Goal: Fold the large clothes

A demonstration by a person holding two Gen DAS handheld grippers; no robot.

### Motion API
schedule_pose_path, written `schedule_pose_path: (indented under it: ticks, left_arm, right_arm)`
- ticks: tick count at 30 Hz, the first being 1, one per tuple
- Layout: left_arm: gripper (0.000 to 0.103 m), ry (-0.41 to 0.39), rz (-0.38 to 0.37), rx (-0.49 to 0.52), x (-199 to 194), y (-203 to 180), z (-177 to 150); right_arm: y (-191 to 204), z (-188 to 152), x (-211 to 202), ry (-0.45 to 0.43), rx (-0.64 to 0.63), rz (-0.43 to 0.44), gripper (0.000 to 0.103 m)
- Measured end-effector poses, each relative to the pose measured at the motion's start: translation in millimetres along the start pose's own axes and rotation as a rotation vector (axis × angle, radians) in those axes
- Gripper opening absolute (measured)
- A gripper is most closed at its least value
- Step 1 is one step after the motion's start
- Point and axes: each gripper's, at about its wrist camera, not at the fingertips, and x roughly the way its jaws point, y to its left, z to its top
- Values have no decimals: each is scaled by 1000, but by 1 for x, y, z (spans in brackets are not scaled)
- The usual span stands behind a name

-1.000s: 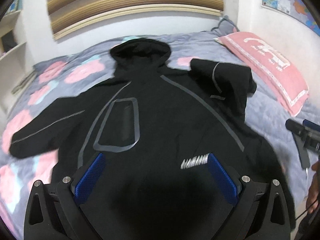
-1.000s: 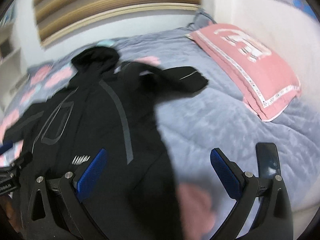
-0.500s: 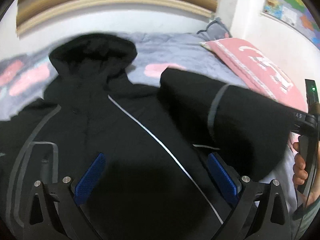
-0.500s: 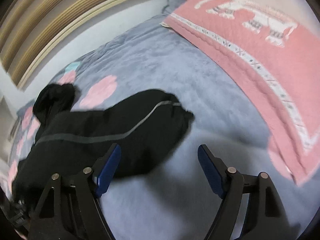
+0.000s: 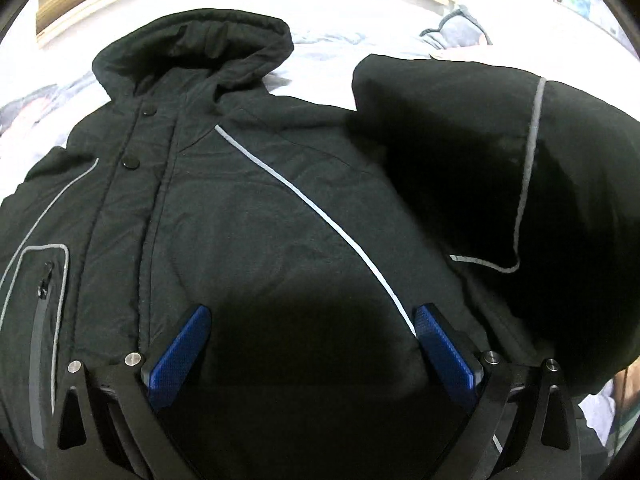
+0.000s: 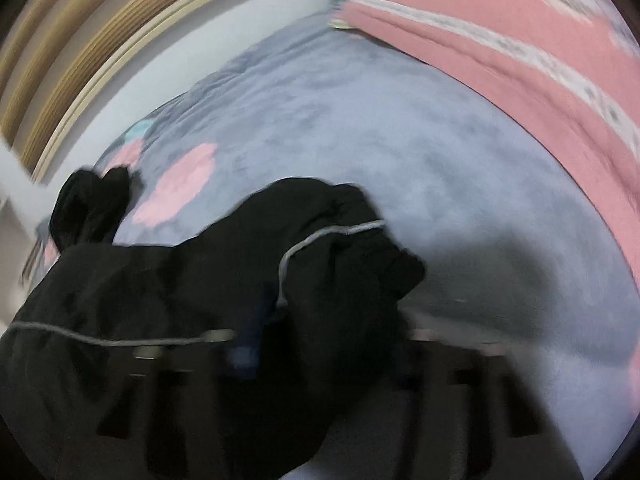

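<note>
A black hooded jacket point(image 5: 256, 208) with grey piping lies face up on the bed, hood point(image 5: 192, 48) at the far end. My left gripper point(image 5: 308, 344) is open and low over the jacket's chest, its blue pads apart. The jacket's right sleeve point(image 5: 500, 168) is raised and bunched at the right. In the blurred right wrist view, the sleeve point(image 6: 320, 280) lies between my right gripper's fingers point(image 6: 248, 344); the jaws look closed in on the sleeve, but blur hides the contact.
A grey-blue bedspread point(image 6: 360, 120) with pink patches covers the bed. A pink pillow point(image 6: 520, 60) lies at the right. A wall with a wooden headboard point(image 6: 80, 60) stands behind the bed.
Both grippers moved forward and down toward the jacket. The right gripper's jaws narrowed around the sleeve end, and the sleeve has risen and bunched.
</note>
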Motion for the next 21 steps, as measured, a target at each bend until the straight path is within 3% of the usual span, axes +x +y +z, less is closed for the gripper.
schedule_pose_path:
  ticks: [5,8,12,15,19,21]
  left_arm:
    - [102,15,-46,-4,-10,0,10]
    - [102,-30,-87,35,-34,-21,28]
    - [102,-74,-170,77,-52,-57,52]
    - [102,-52,-186,115,-40,-86,58]
    - [102,60,-254,79,0,-104,49]
    - [102,133,-209,98,27,-110,38]
  right_arm:
    - [13,12,-64,-138,-65,-122,17]
    - [-3,26,-118,-257,-61,-283,16]
    - [-41,45,-172,-349,-3,-461,16]
    - [-77,54,-189,-337,59,-537,16]
    - [-120,48,-157,-205,125,-524,16]
    - [-140,36,-137,-148,171,-503,16]
